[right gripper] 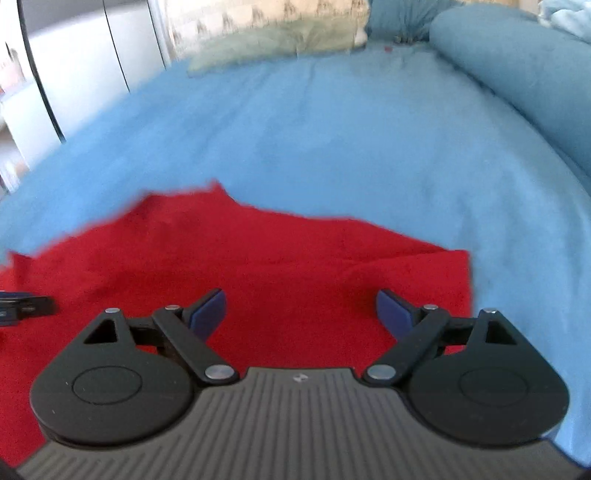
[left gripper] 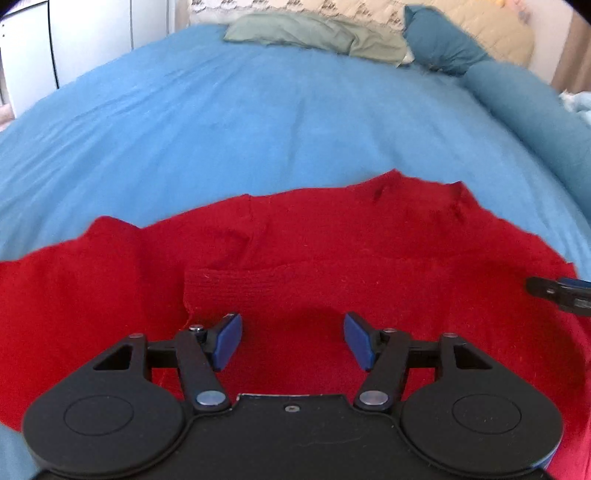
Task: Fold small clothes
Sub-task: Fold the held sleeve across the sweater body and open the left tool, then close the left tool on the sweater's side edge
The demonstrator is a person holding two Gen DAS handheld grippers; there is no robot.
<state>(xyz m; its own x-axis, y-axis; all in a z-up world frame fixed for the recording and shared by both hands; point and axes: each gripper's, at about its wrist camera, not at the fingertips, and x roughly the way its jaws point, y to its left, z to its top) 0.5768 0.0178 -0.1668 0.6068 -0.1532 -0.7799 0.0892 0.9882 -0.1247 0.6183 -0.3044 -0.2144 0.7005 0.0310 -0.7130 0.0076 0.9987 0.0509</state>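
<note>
A red knit garment lies spread on the blue bedsheet, with a ribbed band near its middle. My left gripper is open and empty, its blue pads just above the red cloth. The same garment shows in the right wrist view, its right edge ending near the right pad. My right gripper is open and empty over the cloth. The tip of the right gripper shows at the right edge of the left wrist view; the left gripper's tip shows at the left edge of the right wrist view.
A pale green pillow and a teal pillow lie at the head of the bed. A long teal bolster runs along the right side. White cupboards stand beyond the left edge of the bed.
</note>
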